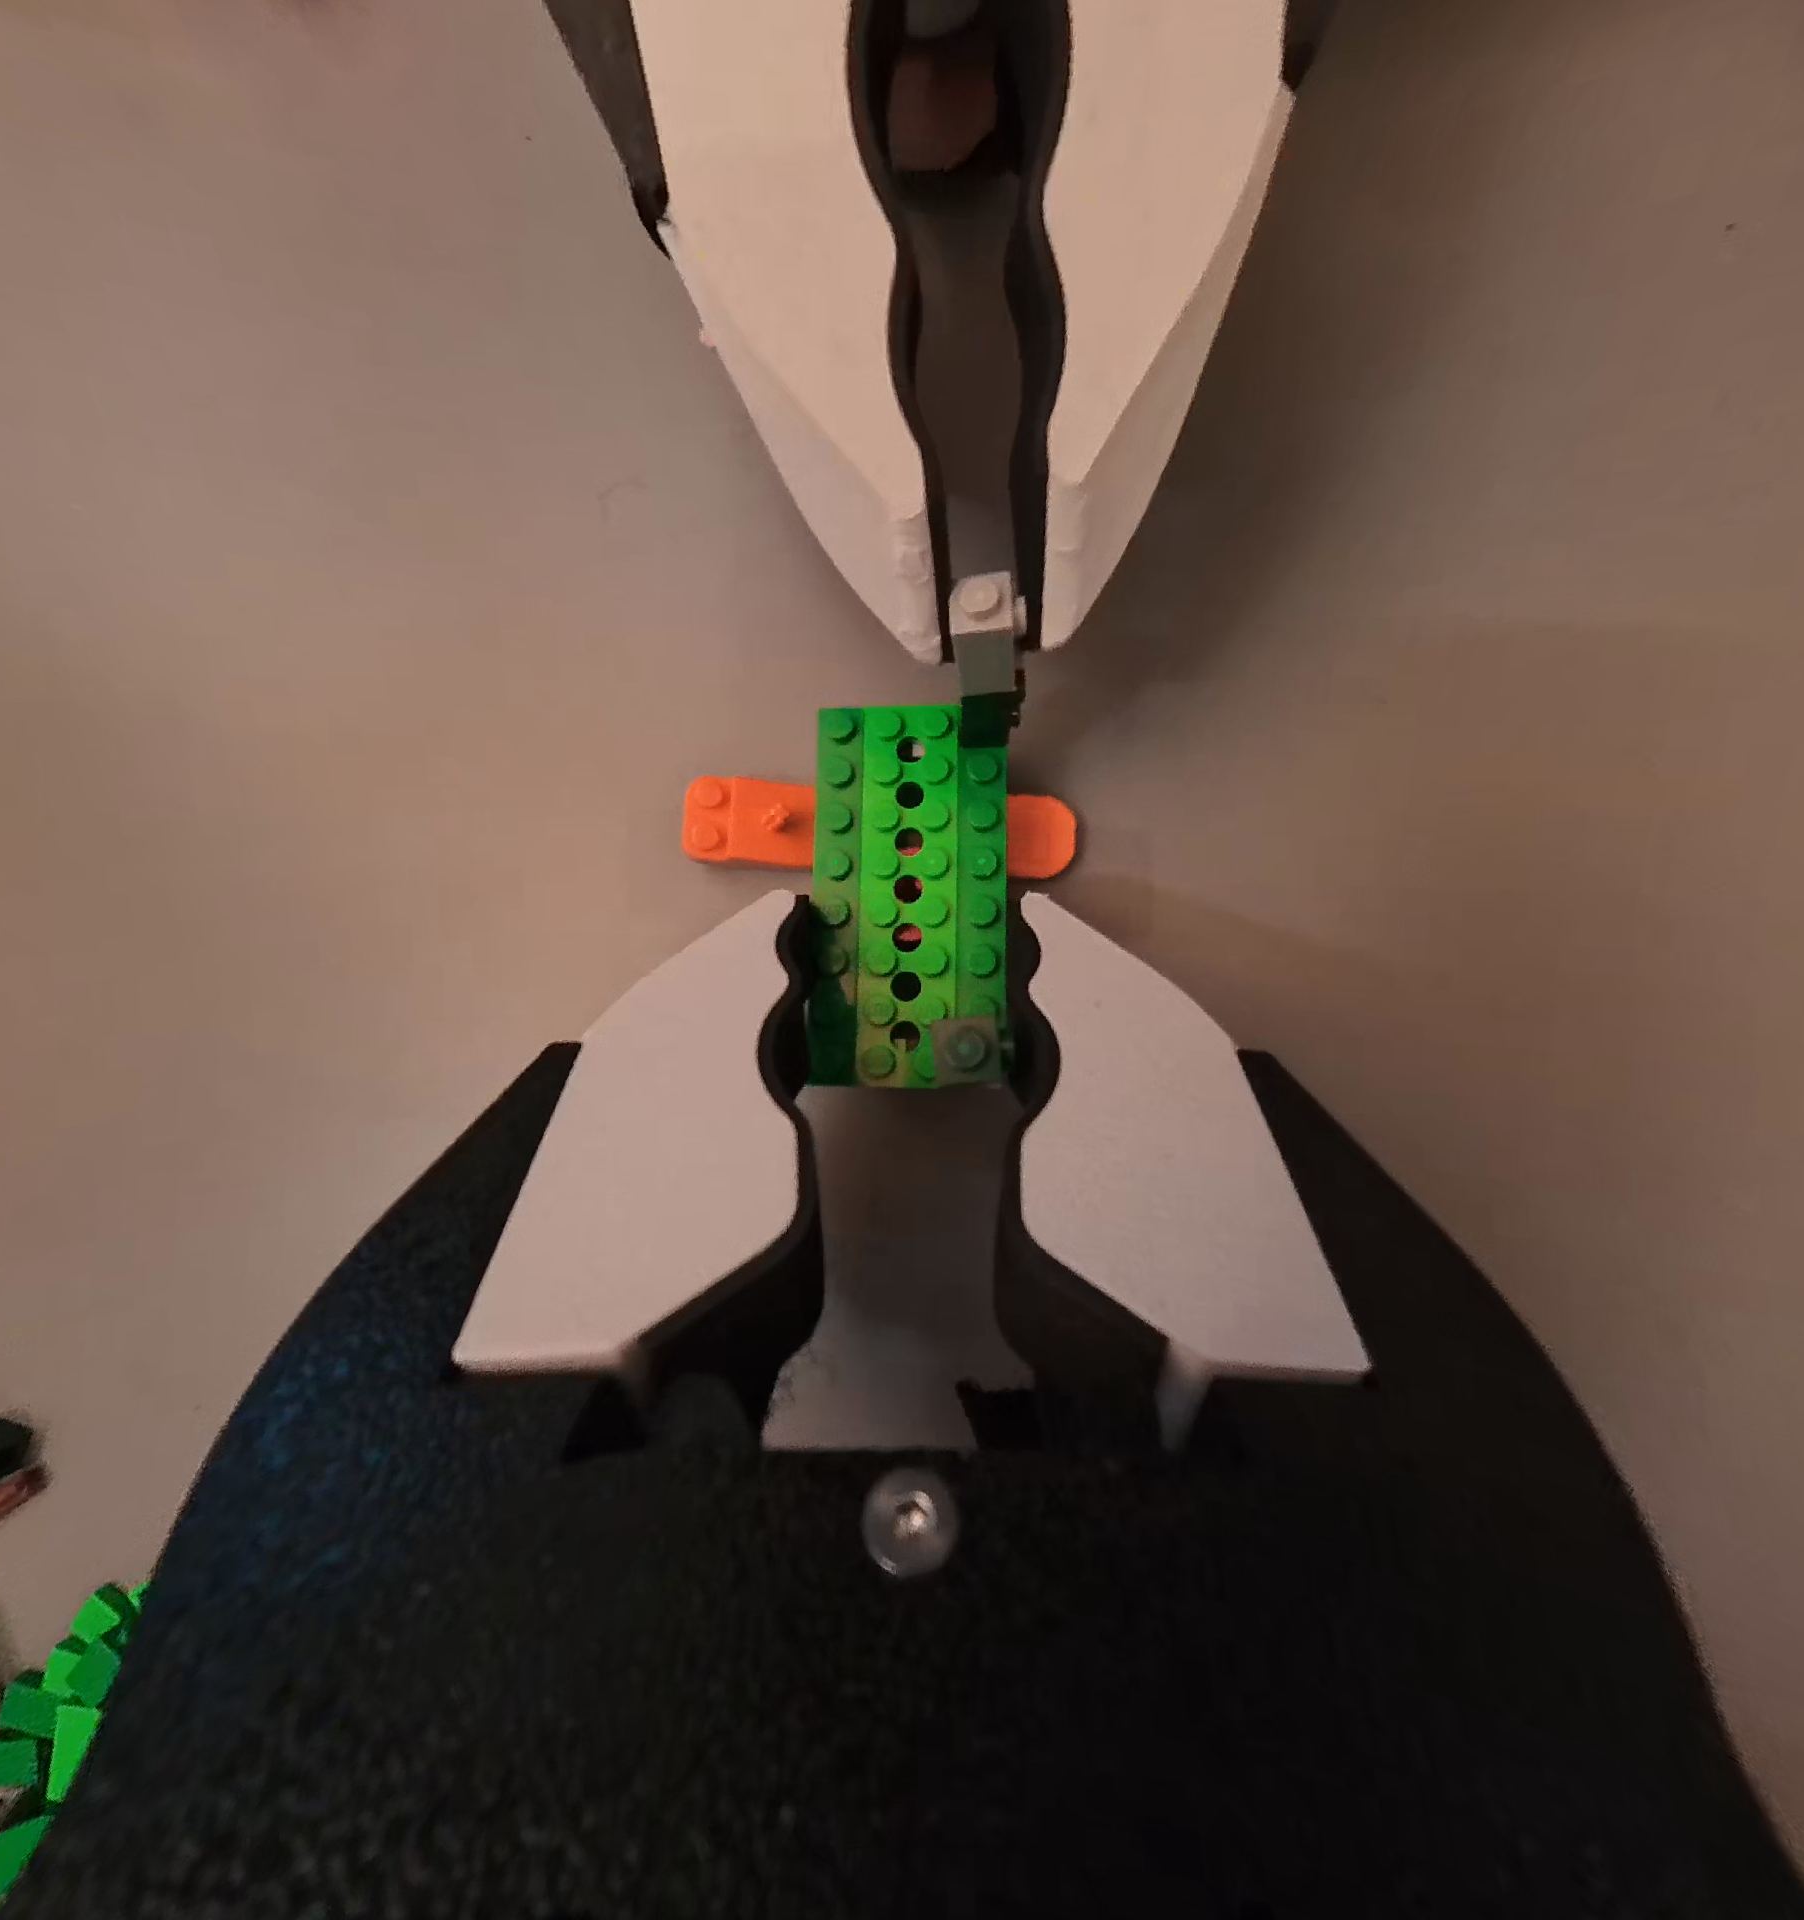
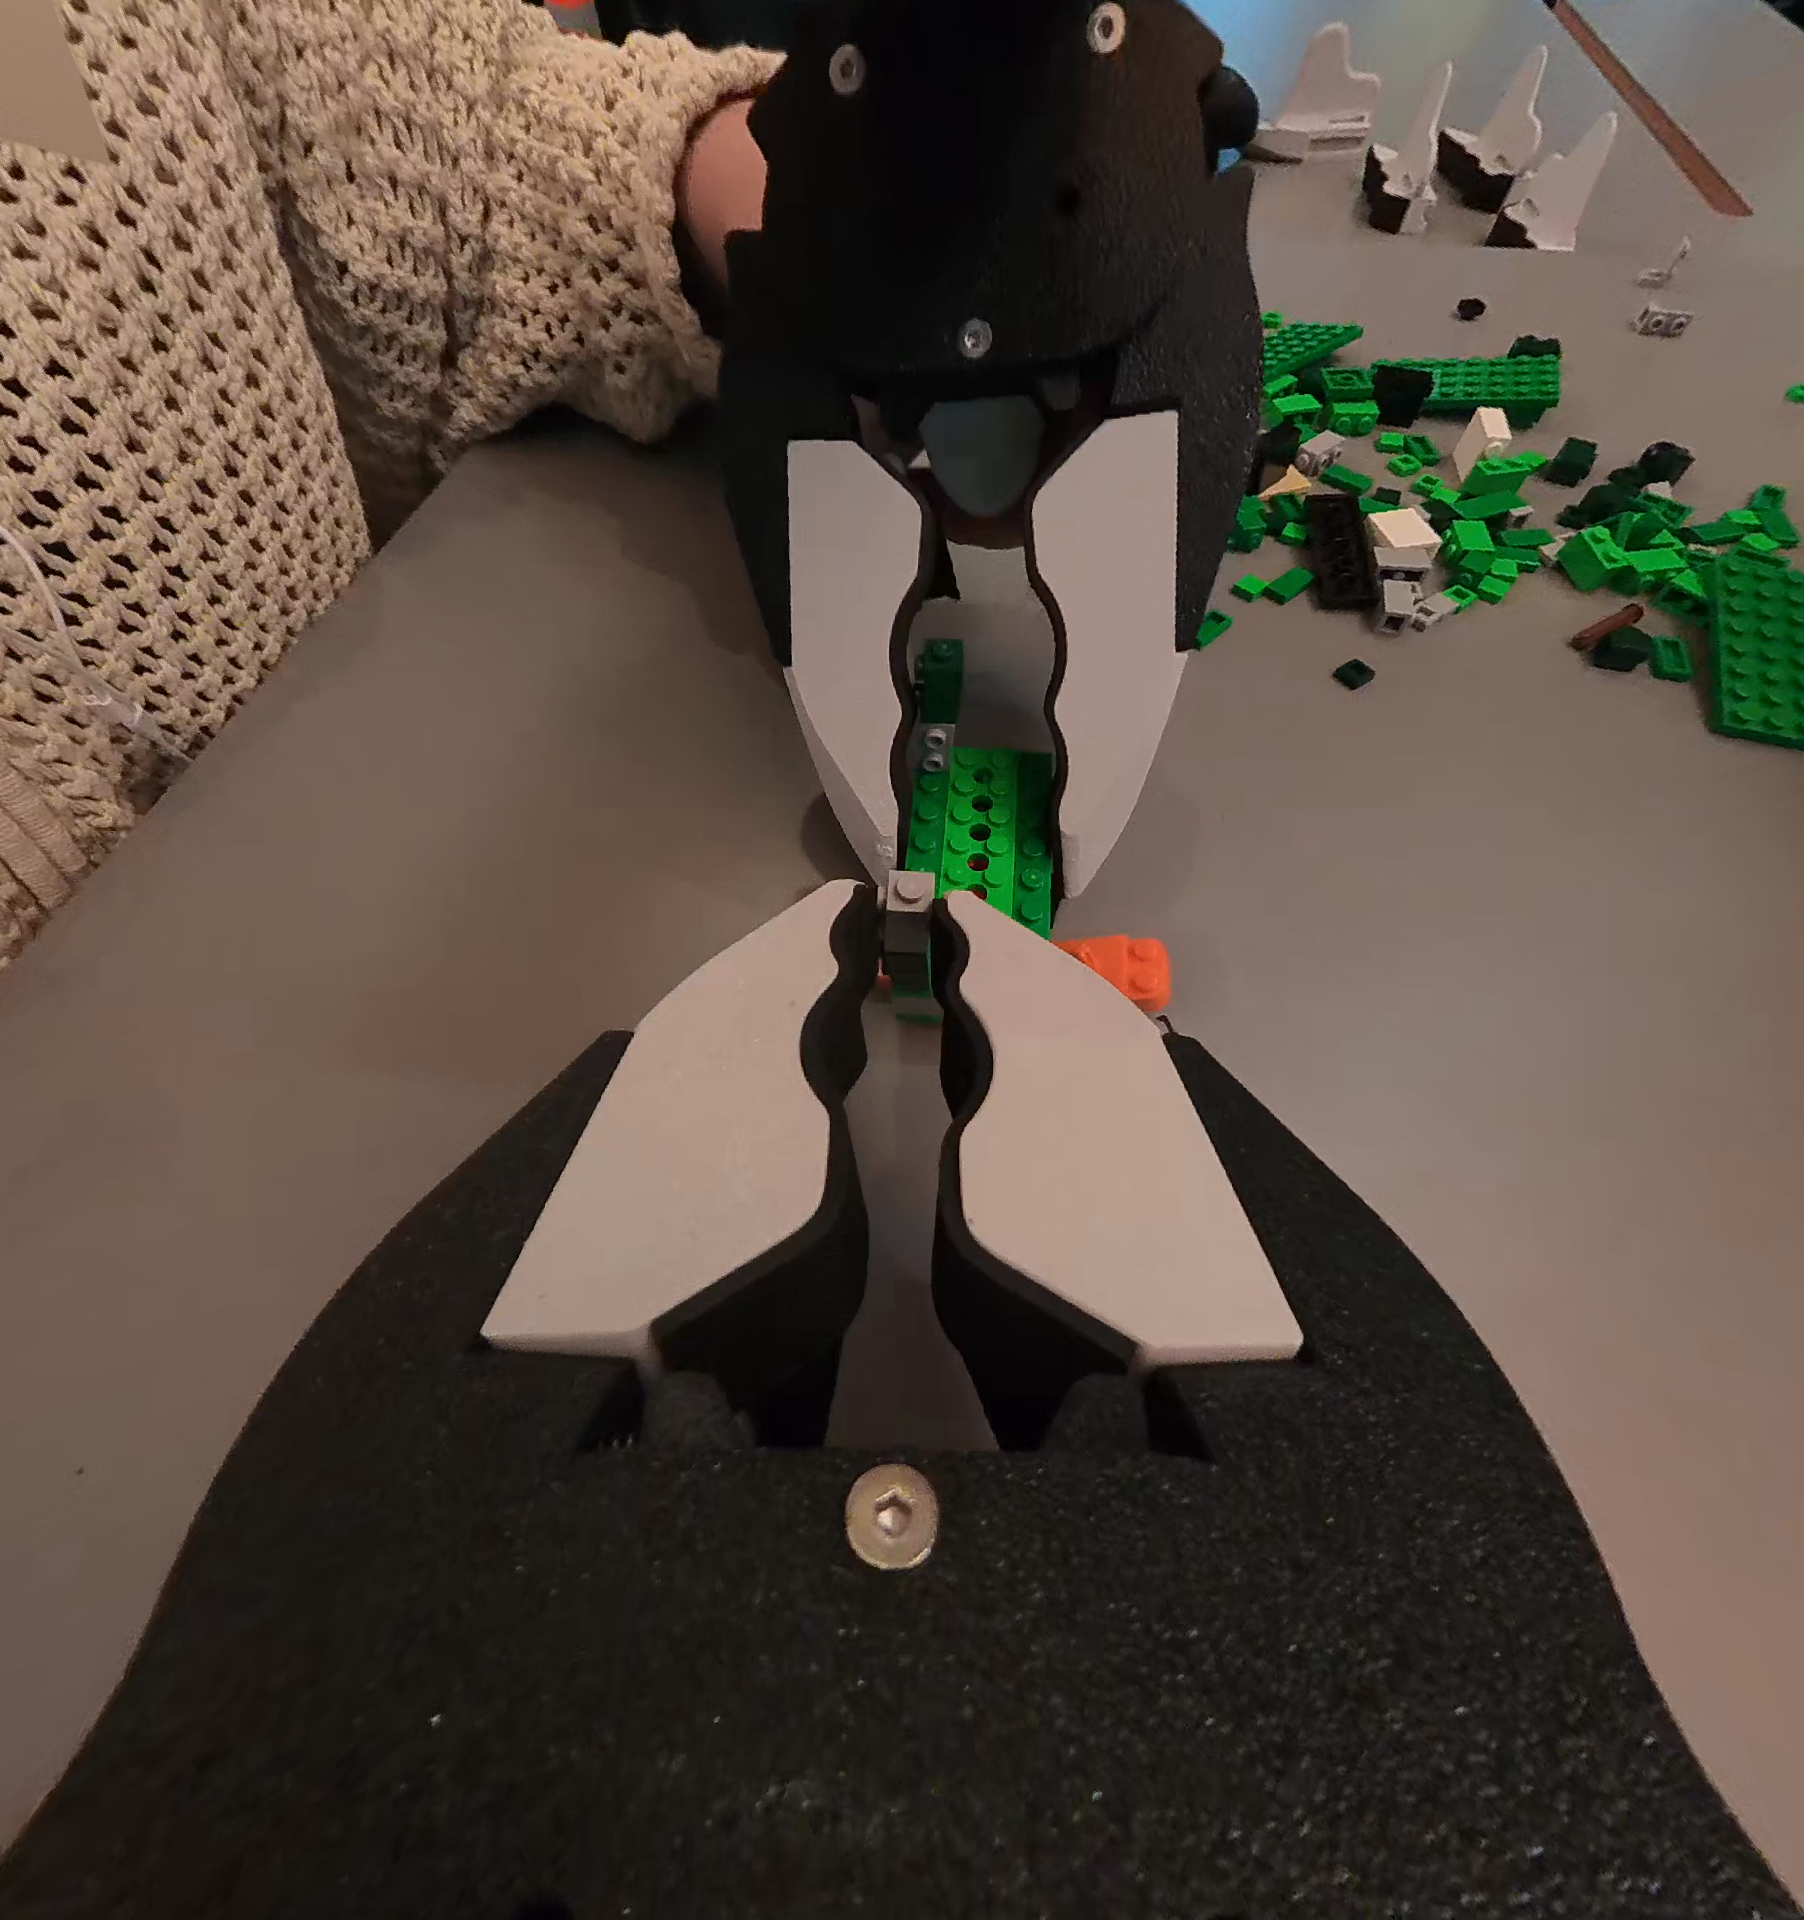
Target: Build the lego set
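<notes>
**Two tools meet over the green plate**

The left tool clamps the green studded plate assembly by its long edges, both fingers pressed against the sides at the near end. The plate lies flat over an orange brick separator that sticks out on either side, all on the grey counter. A small grey piece sits on the plate's near right corner.

Facing it from the far side, the right tool is closed on a small brick stack, light grey on top with a darker piece below. The stack's lower end touches the far right corner of the plate in the left wrist view.

In the right wrist view, a loose pile of green, black and white bricks lies well apart to the right, with a large green plate at its edge. A person's knitted cream sleeve reaches in behind the left tool.
</notes>
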A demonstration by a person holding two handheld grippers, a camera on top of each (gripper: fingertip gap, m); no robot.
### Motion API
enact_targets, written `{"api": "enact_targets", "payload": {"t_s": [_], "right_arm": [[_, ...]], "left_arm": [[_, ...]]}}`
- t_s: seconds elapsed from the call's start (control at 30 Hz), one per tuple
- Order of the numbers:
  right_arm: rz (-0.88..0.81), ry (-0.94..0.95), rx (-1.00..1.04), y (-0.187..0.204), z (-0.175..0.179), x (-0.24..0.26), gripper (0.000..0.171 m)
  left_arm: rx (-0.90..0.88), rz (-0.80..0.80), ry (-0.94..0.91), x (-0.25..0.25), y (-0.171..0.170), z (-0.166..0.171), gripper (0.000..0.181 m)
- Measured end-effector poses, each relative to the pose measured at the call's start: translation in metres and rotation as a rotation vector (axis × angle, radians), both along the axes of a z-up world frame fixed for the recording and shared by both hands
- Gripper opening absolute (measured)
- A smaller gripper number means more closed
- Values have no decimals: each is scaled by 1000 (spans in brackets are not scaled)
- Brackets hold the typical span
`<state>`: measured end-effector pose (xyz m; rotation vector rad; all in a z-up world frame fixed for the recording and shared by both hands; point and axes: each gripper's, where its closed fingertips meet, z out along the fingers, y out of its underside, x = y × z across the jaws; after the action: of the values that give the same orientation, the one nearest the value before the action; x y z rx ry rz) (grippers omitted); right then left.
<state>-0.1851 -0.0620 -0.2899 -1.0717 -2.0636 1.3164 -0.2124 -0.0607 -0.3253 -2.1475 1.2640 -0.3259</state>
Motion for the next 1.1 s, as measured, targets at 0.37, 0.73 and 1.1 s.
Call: {"api": "enact_targets", "payload": {"t_s": [0.37, 0.73, 1.1], "right_arm": [[43, 8, -11, -9, 0, -1, 9], [-39, 27, 18, -4, 1, -1, 9], [-110, -77, 126, -3, 0, -4, 9]], "left_arm": [[55, -66, -26, 9, 5, -1, 43], [44, 25, 0, 6, 8, -2, 36], [27, 63, 14, 5, 9, -2, 36]]}}
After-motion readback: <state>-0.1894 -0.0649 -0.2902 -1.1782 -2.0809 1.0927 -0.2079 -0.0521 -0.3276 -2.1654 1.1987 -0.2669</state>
